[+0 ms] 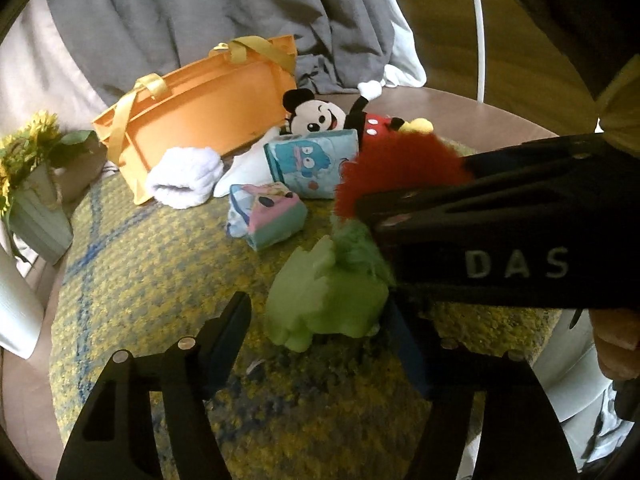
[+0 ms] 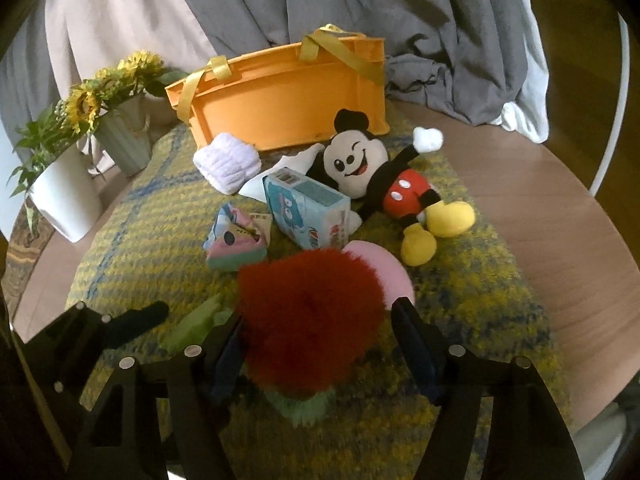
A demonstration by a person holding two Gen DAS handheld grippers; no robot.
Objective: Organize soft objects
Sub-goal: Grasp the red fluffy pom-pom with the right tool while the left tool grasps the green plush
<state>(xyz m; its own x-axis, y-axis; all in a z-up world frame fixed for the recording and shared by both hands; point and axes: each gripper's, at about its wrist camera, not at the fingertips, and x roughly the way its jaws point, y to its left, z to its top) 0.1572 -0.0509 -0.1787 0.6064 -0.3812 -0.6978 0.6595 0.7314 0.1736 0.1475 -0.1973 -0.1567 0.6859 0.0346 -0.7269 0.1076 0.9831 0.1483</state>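
A green soft toy (image 1: 326, 308) lies on the yellow woven mat (image 1: 152, 288) between my left gripper's open fingers (image 1: 320, 328); it also shows in the right wrist view (image 2: 196, 326). My right gripper (image 2: 320, 320) is open around a red fluffy pompom (image 2: 310, 318), fingers on both sides, not pressing it. The pompom also shows in the left wrist view (image 1: 396, 168). Behind lie a Mickey plush (image 2: 384, 180), a blue tissue pack (image 2: 308, 210), a small pink pack (image 2: 236, 240), a white rolled towel (image 2: 228, 162) and an orange bag (image 2: 288, 96) tipped on its side.
Sunflowers in a grey pot (image 2: 124, 136) and a white plant pot (image 2: 66, 200) stand at the left of the round table (image 2: 560, 200). A pink soft disc (image 2: 384, 268) lies behind the pompom. Grey cloth (image 2: 440, 20) hangs at the back.
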